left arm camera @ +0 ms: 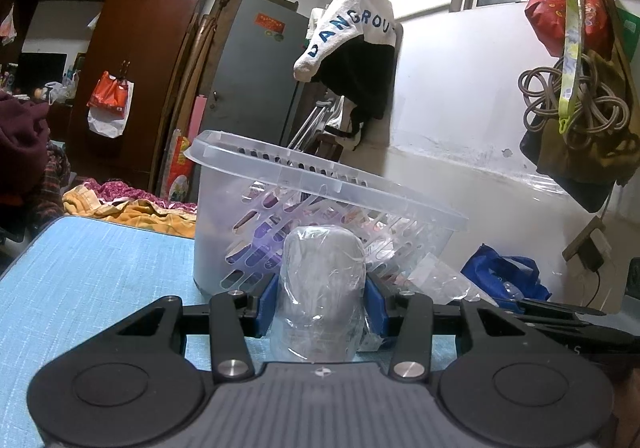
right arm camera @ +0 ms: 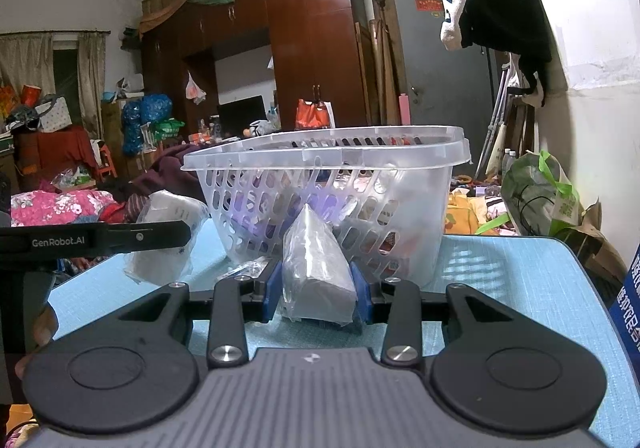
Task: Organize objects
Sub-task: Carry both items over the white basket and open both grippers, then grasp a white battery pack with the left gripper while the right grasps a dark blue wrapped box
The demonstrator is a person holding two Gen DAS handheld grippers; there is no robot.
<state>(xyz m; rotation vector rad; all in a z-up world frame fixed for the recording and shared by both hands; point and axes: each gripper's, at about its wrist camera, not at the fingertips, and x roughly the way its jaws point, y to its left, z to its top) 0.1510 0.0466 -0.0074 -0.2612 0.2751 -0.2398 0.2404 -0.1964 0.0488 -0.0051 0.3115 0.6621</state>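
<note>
A clear slotted plastic basket stands on the light blue table; in the right wrist view the basket holds several items. My left gripper is shut on a plastic-wrapped grey roll, held upright just in front of the basket. My right gripper is shut on a plastic-wrapped grey packet, also close in front of the basket. The left gripper's arm and its wrapped roll show at the left of the right wrist view.
The blue table ends at a dark edge on the right. A blue bag and loose clear plastic lie right of the basket. A green bag stands by the wall. Bedding lies beyond the table.
</note>
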